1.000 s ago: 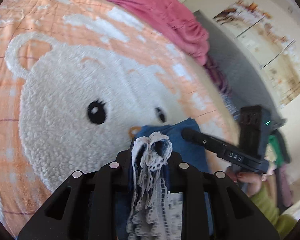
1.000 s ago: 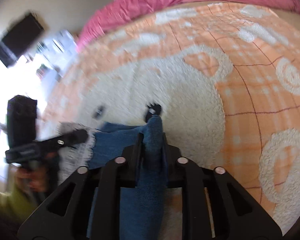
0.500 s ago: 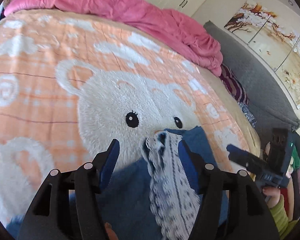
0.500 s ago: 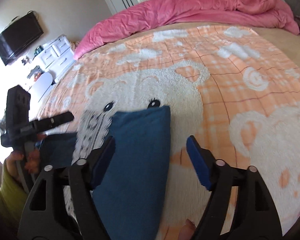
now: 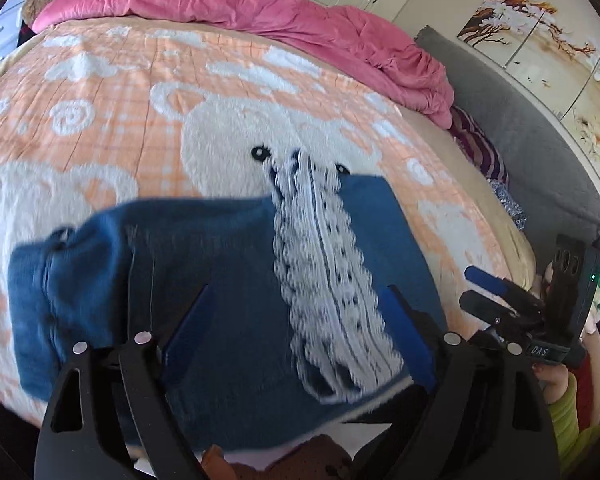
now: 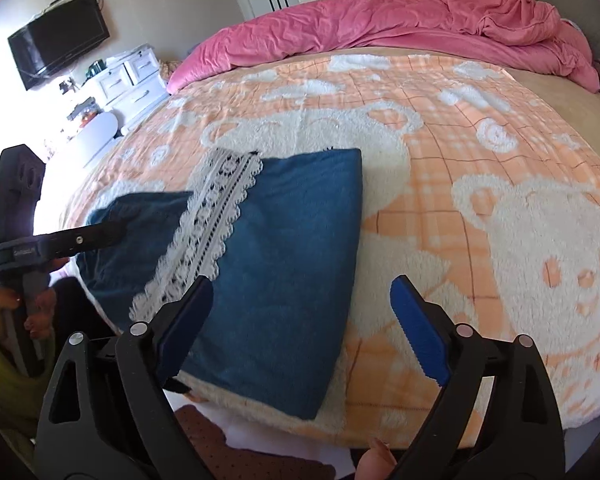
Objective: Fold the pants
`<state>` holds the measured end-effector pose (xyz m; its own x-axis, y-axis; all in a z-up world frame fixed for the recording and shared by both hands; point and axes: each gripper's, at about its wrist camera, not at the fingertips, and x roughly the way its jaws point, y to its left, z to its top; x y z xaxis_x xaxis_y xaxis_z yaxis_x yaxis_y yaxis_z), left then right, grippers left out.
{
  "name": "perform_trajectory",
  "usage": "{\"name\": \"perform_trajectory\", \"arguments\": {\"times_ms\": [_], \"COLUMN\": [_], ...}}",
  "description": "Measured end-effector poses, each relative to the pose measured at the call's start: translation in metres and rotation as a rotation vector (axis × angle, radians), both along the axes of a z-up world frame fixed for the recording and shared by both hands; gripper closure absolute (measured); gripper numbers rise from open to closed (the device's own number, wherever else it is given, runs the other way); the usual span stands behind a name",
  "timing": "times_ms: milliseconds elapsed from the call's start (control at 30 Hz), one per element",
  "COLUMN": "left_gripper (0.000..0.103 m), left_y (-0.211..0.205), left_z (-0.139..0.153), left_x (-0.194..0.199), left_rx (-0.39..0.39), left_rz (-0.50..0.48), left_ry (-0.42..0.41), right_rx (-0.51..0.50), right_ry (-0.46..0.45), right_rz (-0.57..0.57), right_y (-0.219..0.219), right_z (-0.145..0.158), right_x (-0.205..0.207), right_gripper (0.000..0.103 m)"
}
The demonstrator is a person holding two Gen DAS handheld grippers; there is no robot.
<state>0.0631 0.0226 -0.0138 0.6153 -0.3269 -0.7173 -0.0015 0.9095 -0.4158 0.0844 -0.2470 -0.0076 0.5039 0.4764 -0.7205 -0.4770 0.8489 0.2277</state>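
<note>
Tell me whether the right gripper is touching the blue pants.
Apart. The right wrist view shows the right gripper open, pads clear of the blue pants lying on the blanket.

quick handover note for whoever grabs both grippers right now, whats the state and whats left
Left gripper: open, jaws just opened, holding nothing.
Right gripper: open, jaws just opened, holding nothing.
Blue pants: lying folded over near the front edge of the bear blanket, white lace trim on top.
Done: one fold laid down and released.
Left: probably another fold, then smoothing.
</note>
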Motion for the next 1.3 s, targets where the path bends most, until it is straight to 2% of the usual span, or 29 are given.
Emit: {"name": "perform_trajectory", "arguments": {"times_ms": [133,200,233,367,533,633,733,833,900,933,967,1133,1300], "left_gripper": [0.021,0.029,0.037,0.045,0.045,0.045,0.047,0.068,0.078,0.080,0.082,0.083,0.083], "left_y": [-0.008,-0.013,-0.016,-0.025,-0.028,-0.023,-0.026,-0.028,-0.033,-0.035,-0.036,-0.047,-0.045], "left_z": [-0.010,-0.014,-0.015,-0.018,-0.031,-0.042,-0.047,-0.053,-0.054,-0.054,-0.053,-0.042,-0.054], "left_x": [-0.016,-0.022,-0.025,-0.029,-0.033,-0.030,-0.026,-0.023,-0.023,-0.023,-0.024,-0.039,-0.040], "left_rx": [-0.035,-0.049,-0.058,-0.059,-0.078,-0.137,-0.151,-0.183,-0.173,-0.170,-0.166,-0.116,-0.062], "left_rz": [0.009,0.000,-0.006,-0.023,-0.019,0.016,0.014,0.017,0.010,0.009,0.008,-0.042,-0.026], "left_ry": [0.038,0.046,0.049,0.069,0.126,0.162,0.175,0.194,0.190,0.191,0.189,0.171,0.197], "right_rx": [0.004,0.020,0.029,0.058,0.074,0.068,0.055,0.079,0.070,0.061,0.063,0.067,-0.012], "right_ry": [0.005,0.009,0.013,0.049,0.111,0.121,0.138,0.180,0.171,0.161,0.158,0.148,0.112], "right_rz": [0.003,0.009,0.010,0.034,0.053,0.058,0.062,0.065,0.060,0.055,0.053,0.048,0.054], "right_y": [-0.004,-0.007,-0.009,-0.013,-0.013,-0.009,-0.003,-0.001,-0.001,-0.002,-0.003,-0.008,0.001], "right_z": [-0.004,-0.005,-0.005,-0.011,-0.025,-0.030,-0.037,-0.048,-0.050,-0.049,-0.048,-0.043,-0.046], "right_x": [-0.006,-0.007,-0.008,-0.010,-0.011,-0.008,-0.004,0.000,-0.001,-0.002,-0.003,-0.005,-0.009], "right_gripper": [0.018,0.019,0.018,0.019,0.019,0.019,0.020,0.026,0.031,0.039,0.041,0.042,0.042]}}
